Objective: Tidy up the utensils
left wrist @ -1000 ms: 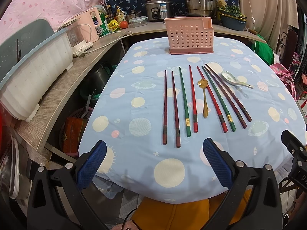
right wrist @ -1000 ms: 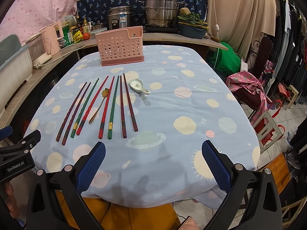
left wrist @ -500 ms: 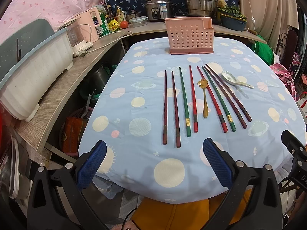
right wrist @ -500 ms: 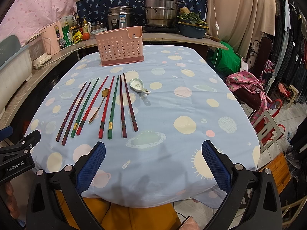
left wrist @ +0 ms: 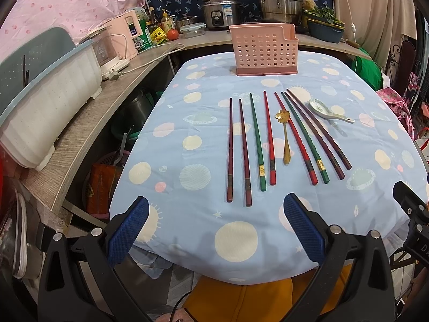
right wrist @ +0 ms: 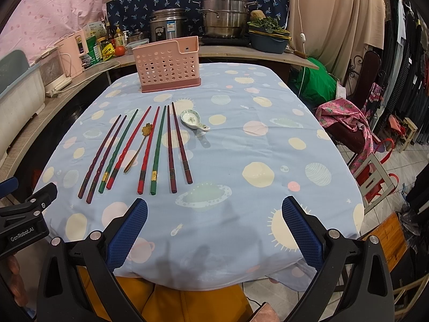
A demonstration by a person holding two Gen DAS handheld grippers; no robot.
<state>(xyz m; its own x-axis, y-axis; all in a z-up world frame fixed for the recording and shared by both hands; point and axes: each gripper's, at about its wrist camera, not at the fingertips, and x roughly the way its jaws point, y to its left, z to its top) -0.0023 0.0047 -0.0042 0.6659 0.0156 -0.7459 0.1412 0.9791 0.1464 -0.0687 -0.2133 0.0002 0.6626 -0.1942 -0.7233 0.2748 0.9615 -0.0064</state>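
Several chopsticks in dark red, green and bright red lie side by side on the blue patterned tablecloth (left wrist: 193, 177). A gold flower-headed spoon (left wrist: 285, 136) lies among them and a white ceramic spoon (left wrist: 325, 112) rests at their right. An empty pink perforated holder (left wrist: 265, 51) stands at the far end of the table. My left gripper (left wrist: 214, 230) hovers open over the near table edge, short of the chopsticks. My right gripper (right wrist: 214, 230) is open too, over the near edge, to the right of the chopsticks (right wrist: 158, 145), spoon (right wrist: 193, 119) and holder (right wrist: 169, 65).
A wooden counter (left wrist: 88, 123) runs along the left with a white tub (left wrist: 45, 110) and pink appliances. Steel pots (right wrist: 225, 18) stand behind the holder. Chairs with cloth (right wrist: 356, 126) crowd the floor on the right. A person's yellow-clad lap (right wrist: 171, 303) sits at the near edge.
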